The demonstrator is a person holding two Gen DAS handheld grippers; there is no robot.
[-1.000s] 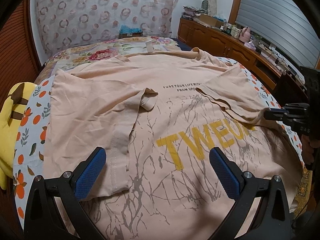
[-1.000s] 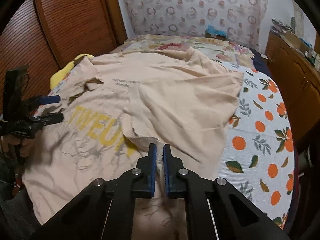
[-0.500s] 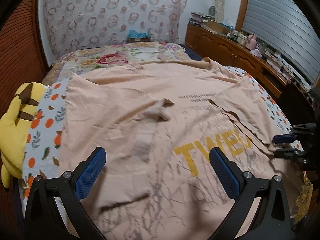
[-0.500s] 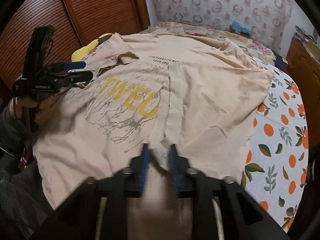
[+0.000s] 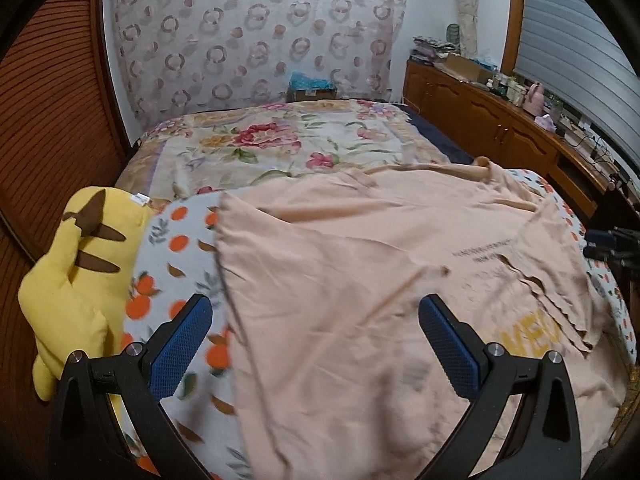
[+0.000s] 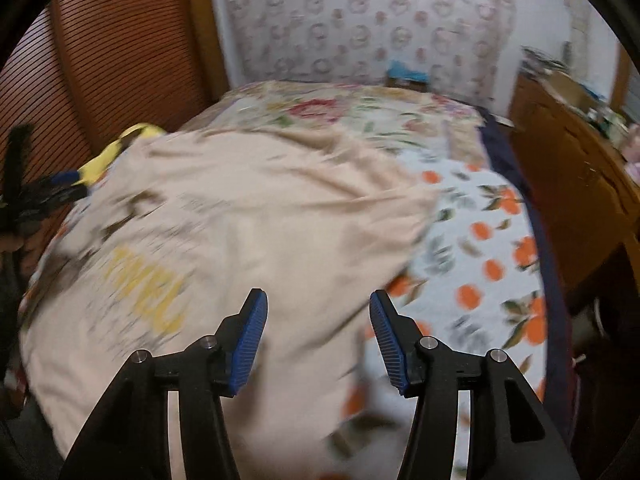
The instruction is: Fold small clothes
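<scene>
On the peach T-shirt [image 5: 360,280] I can read only part of the yellow print: "VEU" in the left wrist view, smeared beyond reading in the right. The small black lines above it are too fine to make out. The shirt lies spread across the bed [image 5: 280,148], over an orange-patterned sheet [image 5: 176,264], with both side panels folded in towards the middle.

My left gripper [image 5: 314,344] is spread wide and holds nothing, one pad over the sheet, the other over the shirt. My right gripper [image 6: 318,334] is also parted and empty above the shirt's near edge.

Only the left view shows the yellow plush toy [image 5: 68,280] clearly, beside the shirt, and the cluttered wooden counter [image 5: 500,120] along the wall. The right view is blurred, but shows the brown slatted door [image 6: 120,52] more broadly.
</scene>
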